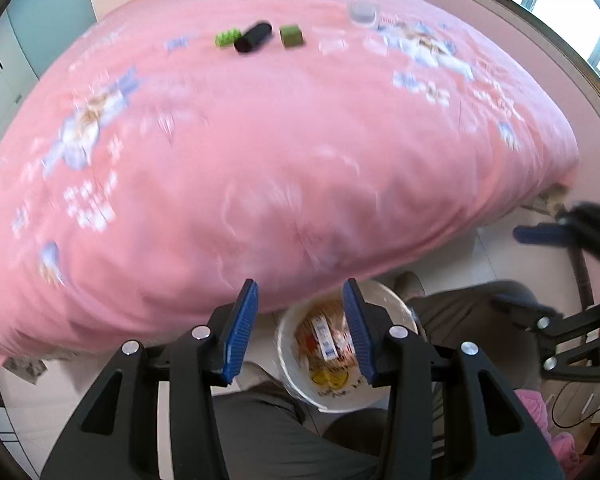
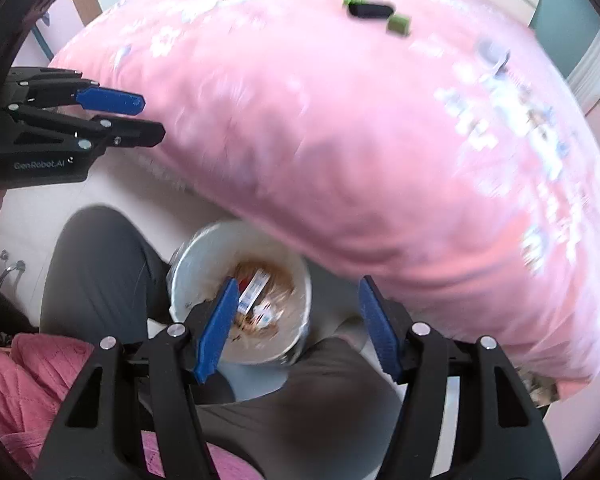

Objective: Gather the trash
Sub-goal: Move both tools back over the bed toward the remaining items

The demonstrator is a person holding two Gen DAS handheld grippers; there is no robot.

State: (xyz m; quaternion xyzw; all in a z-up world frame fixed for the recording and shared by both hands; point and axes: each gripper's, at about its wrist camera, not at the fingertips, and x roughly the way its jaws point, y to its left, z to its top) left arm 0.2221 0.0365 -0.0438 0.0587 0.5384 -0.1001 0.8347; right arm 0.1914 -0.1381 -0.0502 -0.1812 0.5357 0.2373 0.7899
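A: Status? Both tools look empty to me.

B: Agreed. Left tool (image 1: 302,326) has its jaws spread, nothing between them. Right tool (image 2: 296,324) is spread too, also empty. Both hang over the white bucket (image 1: 384,398) on the floor at the foot of the bed (image 1: 260,152), between the person's knees.

A: Bucket contents?

B: Wrappers and a small white-and-blue box (image 1: 325,340), some yellow stuff lower down. Blurred, can't itemise further. My read: we're between a drop and the next pickup.

A: What's left to collect?

B: On the far side of the pink bedspread: bright green block (image 1: 227,38), a black oblong case (image 1: 253,37) touching it, an olive-green cube (image 1: 291,36) just beside that. Further right, a clear round container (image 1: 363,14) and a couple of pale flat bits (image 1: 332,45), too smeared to identify. Can't tell which of these count as trash.

A: Next move?

B: Judgement only: a tool goes up and across the bed to that cluster, jaws kept wide, and drops onto one item. Black case and green block touch, so closing on one may nudge the other. The olive cube stands apart, an easier first grab.

A: Risks?

B: Soft bedding. Items may sink or tip when the tool presses down.
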